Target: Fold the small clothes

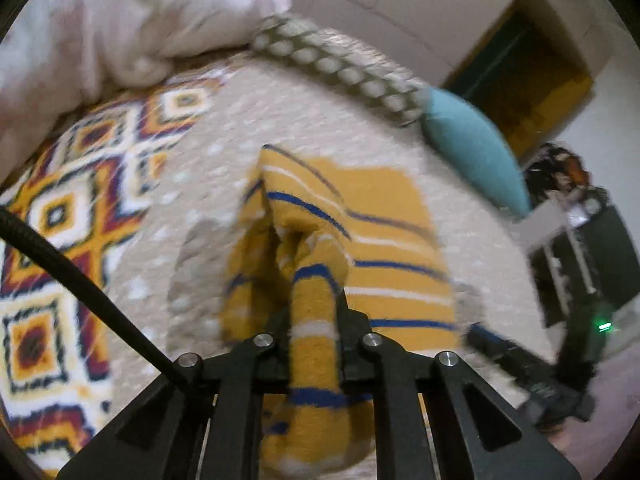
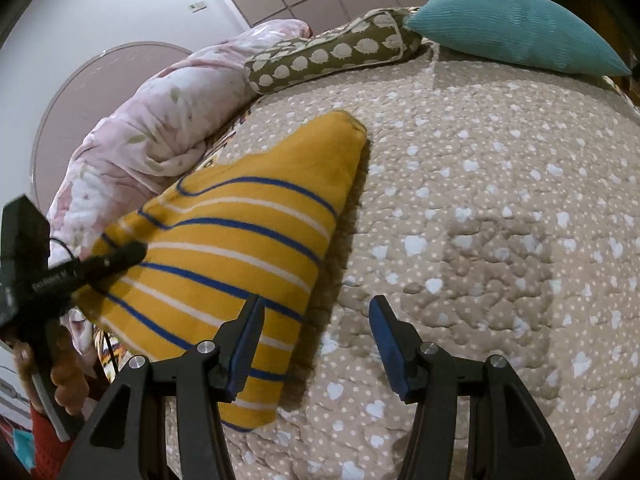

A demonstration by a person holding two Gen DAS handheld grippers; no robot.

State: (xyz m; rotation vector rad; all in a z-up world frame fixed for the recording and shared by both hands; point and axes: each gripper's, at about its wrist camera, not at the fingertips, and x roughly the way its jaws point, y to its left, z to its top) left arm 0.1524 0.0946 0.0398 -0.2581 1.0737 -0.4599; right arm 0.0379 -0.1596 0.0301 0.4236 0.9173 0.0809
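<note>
The soft yellow knitted top with blue and white stripes (image 2: pixel 240 248) lies near the bed's (image 2: pixel 480 200) left edge. It could slip and bunch up – the left gripper (image 1: pixel 314 312) pinches only one thin fold. The right gripper (image 2: pixel 316 340) is wide open, holding nothing.

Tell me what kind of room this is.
Most likely a bedroom: a bed with a quilted beige bedspread, a teal pillow and a bunched floral blanket at its far edge.
</note>
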